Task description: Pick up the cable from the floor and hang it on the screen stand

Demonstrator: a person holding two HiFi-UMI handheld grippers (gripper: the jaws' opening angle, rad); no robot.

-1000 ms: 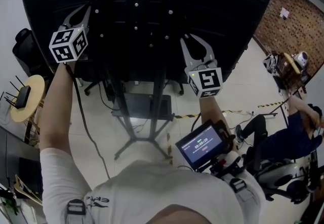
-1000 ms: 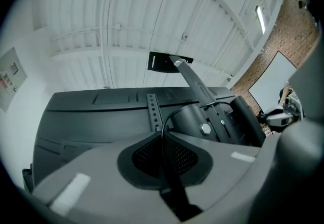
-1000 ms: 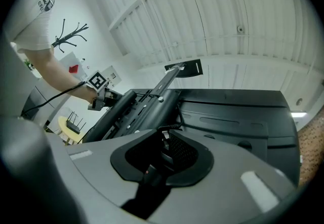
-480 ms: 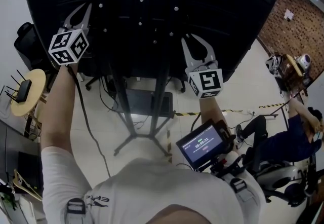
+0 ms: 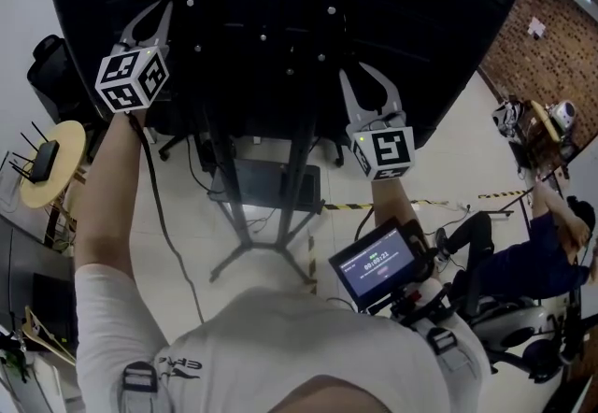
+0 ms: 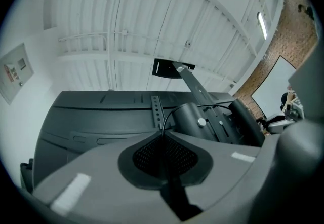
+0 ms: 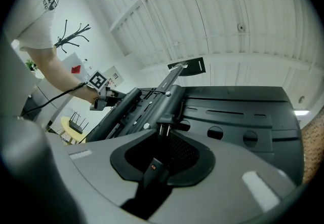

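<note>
Arms raised toward screen stand (image 5: 297,159), left tongs (image 6: 163,136) pinched on thin cable (image 6: 166,120), right tongs (image 7: 164,136) clamped on its plug (image 7: 156,167).

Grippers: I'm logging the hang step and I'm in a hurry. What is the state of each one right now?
Left gripper: jaws closed on the thin cable.
Right gripper: jaws closed on the plug at the cable's end.

The head view is dim: the screen (image 5: 280,19) at 12 o'clock is near black, the floor (image 5: 448,168) pale. Both gripper views bulge, dark-cornered, under a bright ceiling (image 6: 126,15); the left's lamp (image 6: 261,24) glows at 2 o'clock.
</note>
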